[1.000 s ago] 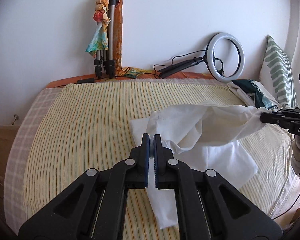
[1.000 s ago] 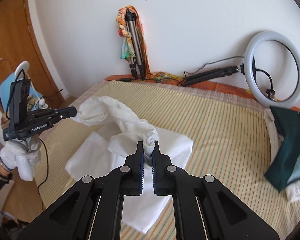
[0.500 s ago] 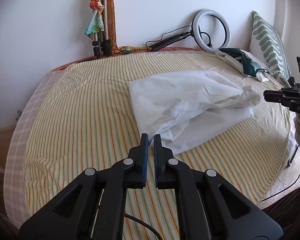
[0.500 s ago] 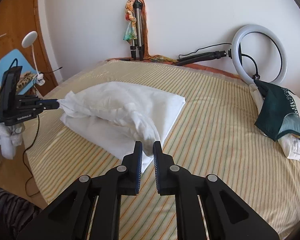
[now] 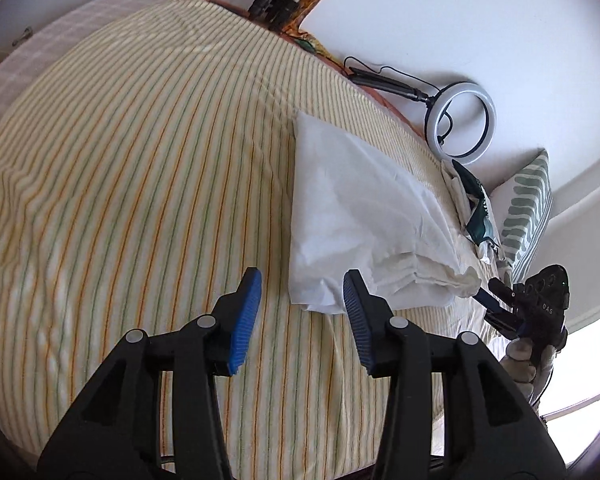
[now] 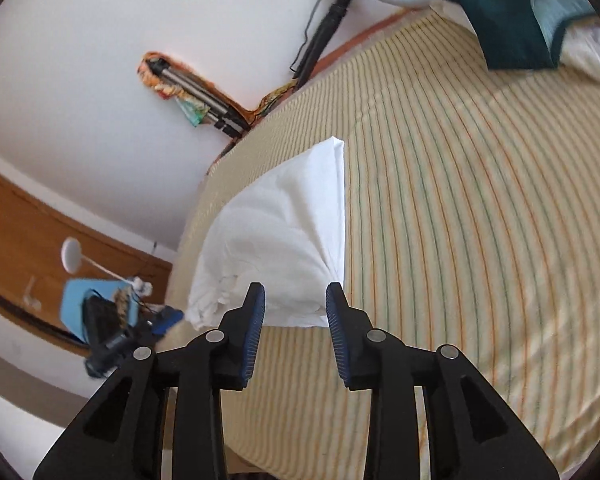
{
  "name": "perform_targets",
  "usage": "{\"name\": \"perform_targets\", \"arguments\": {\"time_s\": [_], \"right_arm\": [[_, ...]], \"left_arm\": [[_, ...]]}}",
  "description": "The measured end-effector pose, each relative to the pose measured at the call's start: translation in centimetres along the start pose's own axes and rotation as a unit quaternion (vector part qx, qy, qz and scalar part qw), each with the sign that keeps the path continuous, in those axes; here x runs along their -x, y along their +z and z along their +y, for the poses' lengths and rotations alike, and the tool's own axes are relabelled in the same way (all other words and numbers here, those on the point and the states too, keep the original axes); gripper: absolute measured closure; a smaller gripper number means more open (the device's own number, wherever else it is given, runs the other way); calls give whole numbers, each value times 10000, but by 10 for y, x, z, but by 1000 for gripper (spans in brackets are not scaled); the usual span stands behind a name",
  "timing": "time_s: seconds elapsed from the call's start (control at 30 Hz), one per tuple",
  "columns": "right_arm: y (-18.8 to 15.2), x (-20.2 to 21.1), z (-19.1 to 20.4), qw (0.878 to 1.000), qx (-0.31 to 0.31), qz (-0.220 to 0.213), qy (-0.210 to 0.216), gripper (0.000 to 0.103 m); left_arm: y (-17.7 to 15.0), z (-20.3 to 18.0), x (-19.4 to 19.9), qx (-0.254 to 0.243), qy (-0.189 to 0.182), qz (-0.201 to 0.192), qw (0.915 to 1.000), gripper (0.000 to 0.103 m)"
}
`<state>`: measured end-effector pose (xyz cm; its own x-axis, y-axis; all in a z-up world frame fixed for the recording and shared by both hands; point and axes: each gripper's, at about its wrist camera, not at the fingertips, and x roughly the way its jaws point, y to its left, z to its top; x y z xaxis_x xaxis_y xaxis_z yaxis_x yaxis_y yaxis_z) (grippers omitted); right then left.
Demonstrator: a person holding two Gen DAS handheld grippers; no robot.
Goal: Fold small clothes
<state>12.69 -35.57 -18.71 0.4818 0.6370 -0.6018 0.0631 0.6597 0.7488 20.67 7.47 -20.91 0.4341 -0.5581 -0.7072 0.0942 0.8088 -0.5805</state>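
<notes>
Bed (image 5: pixel 132 168): yellow sheet w/ green + orange stripes, fills most of both views.
Left gripper (image 5: pixel 302 291): low over the bed, pointing down at the near left corner of the cloth. Jaws have just been opening, now stand apart w/ a clear gap; cloth corner shows btwn the tips but the blue pads don't press on it.
White cloth (image 5: pixel 352 216): folded, lies flat on the bed, layered edges bunched at the near side.
Right gripper (image 6: pixel 295 299): at the cloth's near right corner. Jaws also just been opening, moderately apart; cloth edge seen in the gap, not pinched.
Ring light (image 5: pixel 460 118): on its stand at the far edge, by the wall.
Green garment (image 5: pixel 478 208): on a white pile, near the striped pillow (image 5: pixel 528 204).
</notes>
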Motion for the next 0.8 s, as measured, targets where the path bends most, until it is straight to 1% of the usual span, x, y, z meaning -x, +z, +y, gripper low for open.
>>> {"name": "perform_targets", "arguments": {"time_s": [0.07, 0.13, 0.17, 0.2, 0.23, 0.27, 0.3, 0.33, 0.37, 0.43, 0.47, 0.5, 0.53, 0.6, 0.63, 0.7, 0.8], "right_arm": [[2, -10, -7, 9994, -273, 187, -105, 68], [2, -18, -8, 9989, -328, 278, -177, 68], [1, -21, -9, 9988, -364, 297, -112, 68], [2, -24, -10, 9985, -434, 338, -4, 68], [1, -27, -10, 9981, -478, 370, 85, 68], [1, -29, -9, 9980, -476, 394, 154, 68], [0, -30, -6, 9982, -409, 403, 188, 76], [0, -30, -1, 9986, -286, 422, 146, 93], [-1, -28, 6, 9991, -85, 415, 14, 95], [-1, -20, 19, 9989, 328, 290, -158, 96], [-2, -13, 25, 9984, 518, 199, -138, 96], [-3, -9, 28, 9976, 672, 141, -95, 96], [-5, -8, 29, 9967, 802, 118, -104, 96], [-12, -17, 27, 9934, 1053, 242, -386, 96], [-14, -22, 24, 9922, 1104, 306, -498, 96], [-16, -27, 15, 9928, 1019, 374, -505, 96], [-15, -24, 8, 9935, 968, 343, -487, 96]], "left_arm": [[-1, 1, -7, 79, -28, 110, 9999, 60], [-2, 2, -12, 140, -61, 147, 9998, 60], [-2, 2, -13, 164, -108, 144, 9997, 62], [-2, 2, -15, 167, -140, 154, 9996, 77], [-2, 0, -16, 124, -101, 178, 9997, 94], [-2, -3, -16, 57, -61, 179, 9998, 96], [-2, -6, -15, -34, -20, 161, 9999, 97], [-2, -10, -12, -113, -10, 127, 9999, 98], [-1, -12, -8, -147, -45, 109, 9998, 98], [0, -11, 4, -28, -279, 17, 9996, 99], [0, -10, 9, 31, -394, -30, 9992, 99], [-1, -9, 12, 19, -389, -68, 9992, 99], [-3, -9, 9, -87, -263, -33, 9996, 99], [-8, -5, -1, -204, -56, 152, 9997, 99], [-12, -2, -5, -179, -3, 218, 9996, 99], [-17, 0, -8, -243, 114, 209, 9994, 99], [-23, -8, -4, -616, 342, 174, 9974, 99]]}}
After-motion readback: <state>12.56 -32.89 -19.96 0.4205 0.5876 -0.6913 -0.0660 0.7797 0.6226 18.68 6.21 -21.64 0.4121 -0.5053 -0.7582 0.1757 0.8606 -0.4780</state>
